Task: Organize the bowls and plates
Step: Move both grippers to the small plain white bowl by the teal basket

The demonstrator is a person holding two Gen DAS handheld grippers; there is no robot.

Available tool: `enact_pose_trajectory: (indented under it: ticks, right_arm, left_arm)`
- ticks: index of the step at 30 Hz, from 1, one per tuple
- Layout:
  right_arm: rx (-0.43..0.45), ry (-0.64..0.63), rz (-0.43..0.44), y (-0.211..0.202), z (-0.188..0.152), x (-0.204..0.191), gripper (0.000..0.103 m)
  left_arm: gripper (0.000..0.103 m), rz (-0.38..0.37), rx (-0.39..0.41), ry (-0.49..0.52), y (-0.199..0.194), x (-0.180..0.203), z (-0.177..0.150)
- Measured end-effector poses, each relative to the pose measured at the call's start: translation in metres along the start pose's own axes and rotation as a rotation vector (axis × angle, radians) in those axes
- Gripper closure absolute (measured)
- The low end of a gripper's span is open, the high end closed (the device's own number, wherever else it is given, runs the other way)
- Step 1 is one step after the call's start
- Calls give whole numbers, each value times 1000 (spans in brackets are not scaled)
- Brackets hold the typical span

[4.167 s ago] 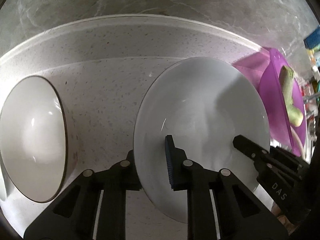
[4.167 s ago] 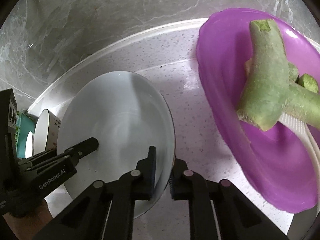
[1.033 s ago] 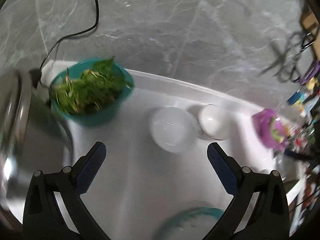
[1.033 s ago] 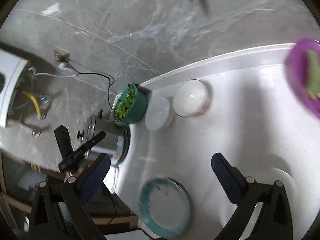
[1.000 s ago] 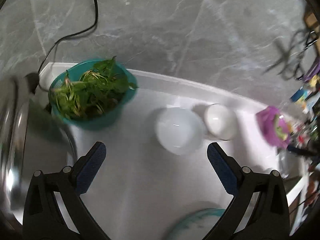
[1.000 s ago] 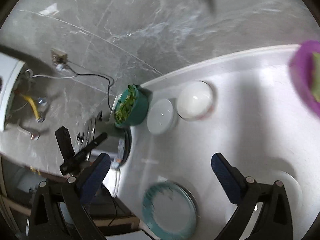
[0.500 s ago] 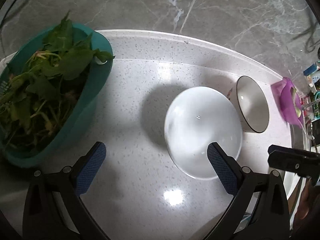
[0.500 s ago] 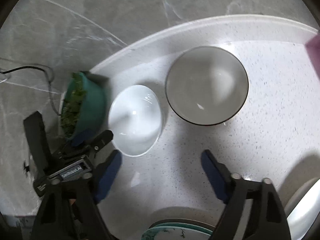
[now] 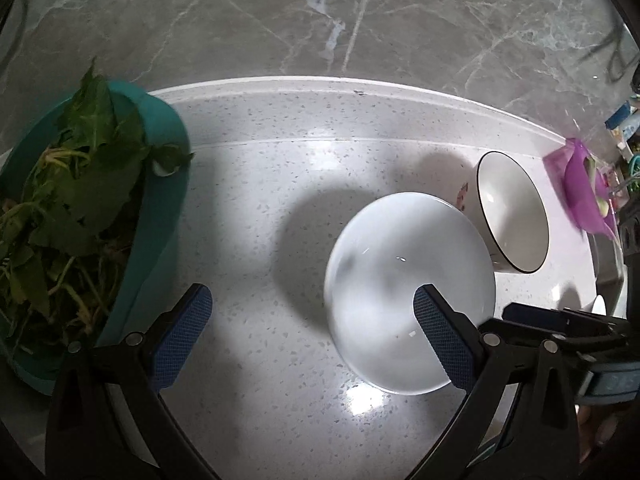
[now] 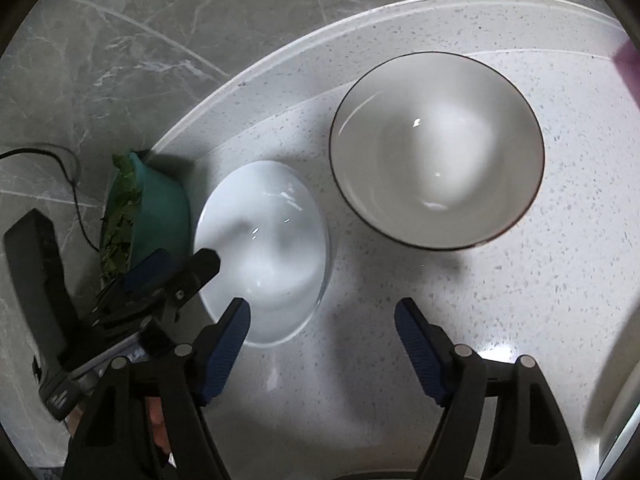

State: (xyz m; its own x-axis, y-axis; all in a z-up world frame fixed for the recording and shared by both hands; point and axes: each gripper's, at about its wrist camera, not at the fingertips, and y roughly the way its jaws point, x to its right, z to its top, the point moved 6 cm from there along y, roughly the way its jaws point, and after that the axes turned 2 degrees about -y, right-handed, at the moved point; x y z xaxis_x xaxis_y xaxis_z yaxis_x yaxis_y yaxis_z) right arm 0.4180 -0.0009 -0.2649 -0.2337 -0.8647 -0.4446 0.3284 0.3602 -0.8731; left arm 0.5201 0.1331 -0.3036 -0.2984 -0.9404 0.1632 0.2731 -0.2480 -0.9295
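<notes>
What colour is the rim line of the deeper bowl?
The deeper bowl is white with a thin dark, nearly black rim line, clearest in the right wrist view.

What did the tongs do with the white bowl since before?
Both tongs let go of the plain white bowl, pulled back, then came down near it again, open and empty. The bowl, the black-rimmed bowl and the teal basket stayed on the counter.
</notes>
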Motion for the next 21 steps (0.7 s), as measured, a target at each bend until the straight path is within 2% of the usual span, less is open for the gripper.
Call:
enact_pose_trajectory:
  ticks: [3, 9, 13, 16, 19, 21]
  right_arm:
    - [9, 35, -10, 6, 5, 4, 29]
    - [32, 63, -12, 12, 10, 7, 29]
    - [39, 96, -12, 15, 12, 14, 33]
    - [28, 91, -17, 19, 12, 13, 34]
    - [24, 82, -30, 25, 13, 10, 34]
    - [31, 94, -31, 27, 15, 11, 34]
  left_arm:
    - [2, 8, 2, 25, 1, 8, 2]
    - [4, 23, 0, 43, 3, 9, 8]
    - [21, 14, -12, 78, 2, 14, 5]
    - [27, 16, -47, 79, 12, 15, 4]
    - [47, -6, -69, 71, 19, 14, 2]
    - [55, -5, -78, 73, 23, 12, 2]
